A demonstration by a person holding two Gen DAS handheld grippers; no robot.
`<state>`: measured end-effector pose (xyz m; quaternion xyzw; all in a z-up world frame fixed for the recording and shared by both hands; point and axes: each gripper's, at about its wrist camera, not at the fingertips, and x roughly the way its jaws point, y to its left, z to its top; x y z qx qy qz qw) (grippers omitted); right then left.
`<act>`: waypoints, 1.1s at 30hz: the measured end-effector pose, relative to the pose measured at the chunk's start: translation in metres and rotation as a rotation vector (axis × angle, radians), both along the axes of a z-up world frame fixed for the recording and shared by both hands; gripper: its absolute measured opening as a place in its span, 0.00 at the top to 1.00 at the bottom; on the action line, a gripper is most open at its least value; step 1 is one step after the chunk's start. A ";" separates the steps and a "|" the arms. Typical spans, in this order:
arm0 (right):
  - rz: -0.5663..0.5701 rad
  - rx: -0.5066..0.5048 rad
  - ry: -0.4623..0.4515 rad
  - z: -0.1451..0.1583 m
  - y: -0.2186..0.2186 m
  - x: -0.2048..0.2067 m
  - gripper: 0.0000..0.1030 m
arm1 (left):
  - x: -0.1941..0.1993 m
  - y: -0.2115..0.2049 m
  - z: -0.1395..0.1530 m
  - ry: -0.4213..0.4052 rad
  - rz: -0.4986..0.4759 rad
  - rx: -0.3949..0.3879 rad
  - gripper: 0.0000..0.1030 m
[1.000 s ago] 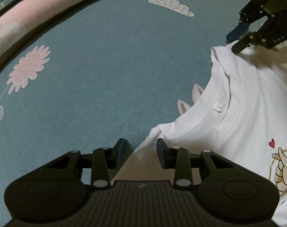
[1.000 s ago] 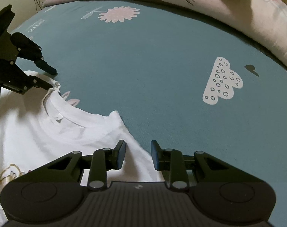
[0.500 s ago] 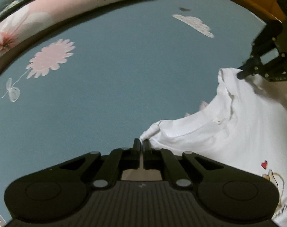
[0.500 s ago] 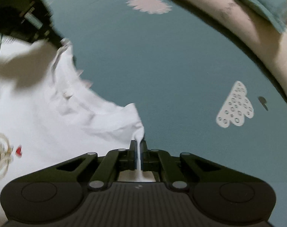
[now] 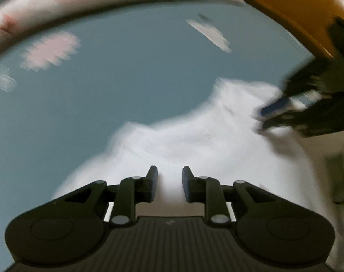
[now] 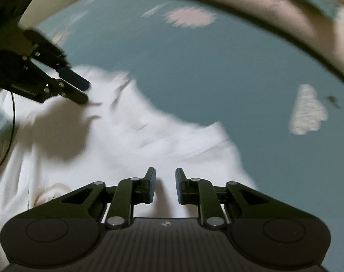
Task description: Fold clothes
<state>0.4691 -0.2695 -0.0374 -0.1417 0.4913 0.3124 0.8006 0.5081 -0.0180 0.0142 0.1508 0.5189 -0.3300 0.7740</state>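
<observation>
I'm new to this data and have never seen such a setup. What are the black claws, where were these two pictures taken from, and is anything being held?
No robot here: a person holds a two-finger gripper in each hand, and each gripper carries a fisheye camera looking along its fingers. One picture looks over the left gripper, the other over the right gripper; each also catches the other gripper at its edge. A white T-shirt lies on a blue-grey bedsheet printed with a pink flower and a white cloud. Both grippers have their jaws apart over the shirt and hold nothing. The pictures are motion-blurred, so finer detail is lost.
</observation>
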 end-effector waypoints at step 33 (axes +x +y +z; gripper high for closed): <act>0.244 -0.125 -0.122 -0.013 0.088 0.064 0.87 | -0.078 -0.009 -0.027 0.122 0.042 -0.077 0.66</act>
